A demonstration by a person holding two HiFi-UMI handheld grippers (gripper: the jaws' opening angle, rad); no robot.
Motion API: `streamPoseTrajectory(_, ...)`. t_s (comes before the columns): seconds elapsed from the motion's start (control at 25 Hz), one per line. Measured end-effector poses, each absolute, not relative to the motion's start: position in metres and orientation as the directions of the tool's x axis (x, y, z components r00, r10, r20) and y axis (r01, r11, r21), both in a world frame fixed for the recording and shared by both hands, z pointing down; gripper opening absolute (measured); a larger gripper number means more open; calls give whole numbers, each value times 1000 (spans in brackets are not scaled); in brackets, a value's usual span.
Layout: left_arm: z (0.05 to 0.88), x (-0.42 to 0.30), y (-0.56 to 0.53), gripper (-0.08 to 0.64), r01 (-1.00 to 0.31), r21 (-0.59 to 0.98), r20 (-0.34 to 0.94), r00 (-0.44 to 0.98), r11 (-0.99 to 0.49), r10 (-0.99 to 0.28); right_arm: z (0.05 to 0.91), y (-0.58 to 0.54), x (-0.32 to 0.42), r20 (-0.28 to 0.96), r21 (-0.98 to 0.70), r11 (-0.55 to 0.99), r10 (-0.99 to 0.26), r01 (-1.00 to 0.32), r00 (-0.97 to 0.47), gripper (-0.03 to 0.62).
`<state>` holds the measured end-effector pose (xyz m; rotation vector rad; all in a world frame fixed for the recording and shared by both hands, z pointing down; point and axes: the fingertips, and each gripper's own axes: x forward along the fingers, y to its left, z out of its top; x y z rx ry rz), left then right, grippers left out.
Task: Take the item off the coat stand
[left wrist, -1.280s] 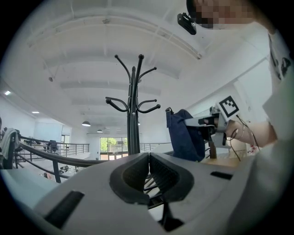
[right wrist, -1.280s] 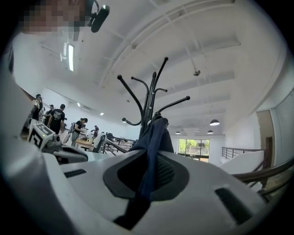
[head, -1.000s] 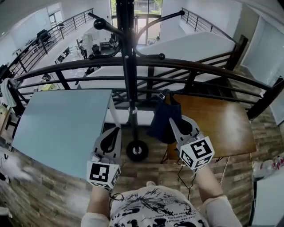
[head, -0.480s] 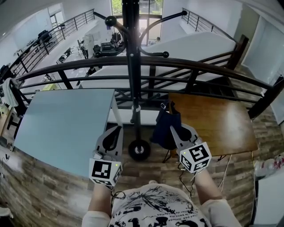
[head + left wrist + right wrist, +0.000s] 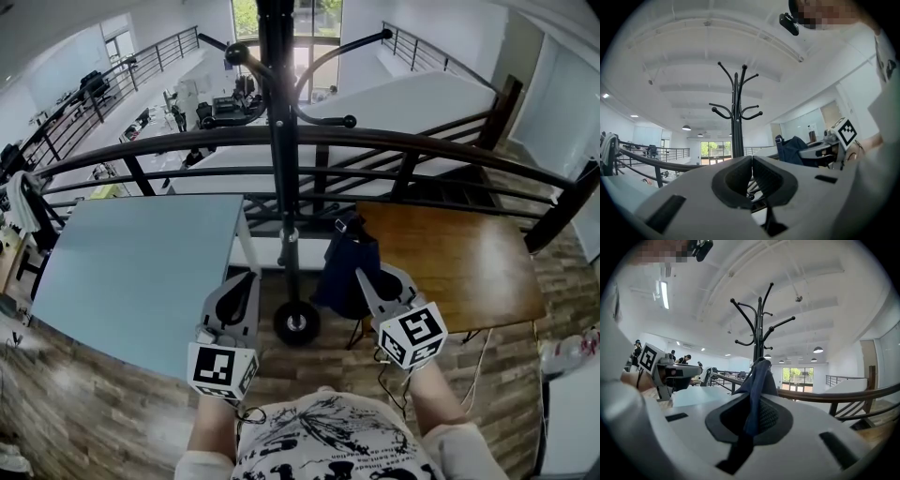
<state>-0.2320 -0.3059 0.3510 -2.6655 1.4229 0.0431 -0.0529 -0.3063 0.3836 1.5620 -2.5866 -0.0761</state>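
The black coat stand [image 5: 279, 141] rises just ahead of me, its round base [image 5: 296, 322] on the floor between the grippers; its hooks [image 5: 736, 112] hang bare. A dark blue cloth item [image 5: 342, 267] hangs free of the stand, to the right of the pole. My right gripper [image 5: 361, 274] is shut on it, and the fabric [image 5: 757, 390] is pinched between the jaws and sticks up past them. Left of the base, my left gripper [image 5: 247, 276] is shut with nothing in it. In the left gripper view its jaws [image 5: 752, 161] meet, with the blue item [image 5: 792, 147] off to the right.
A light blue table [image 5: 131, 262] stands to the left and a brown wooden table [image 5: 459, 253] to the right. A dark curved railing [image 5: 394, 142] runs behind the stand, with an open drop beyond it. Underfoot is wood-plank floor [image 5: 94, 412].
My right gripper has drawn slightly back and down with the blue item still in it. The head view has shifted a little, so the stand sits further right. The left gripper holds its place.
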Motion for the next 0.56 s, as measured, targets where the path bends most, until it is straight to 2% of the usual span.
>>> streamPoseTrajectory(0.56, 358, -237, -300, 5, -838, -102, -107, 545, -536, -831, 377, -303, -56, 35, 105, 469, -883, -877, -468, 8)
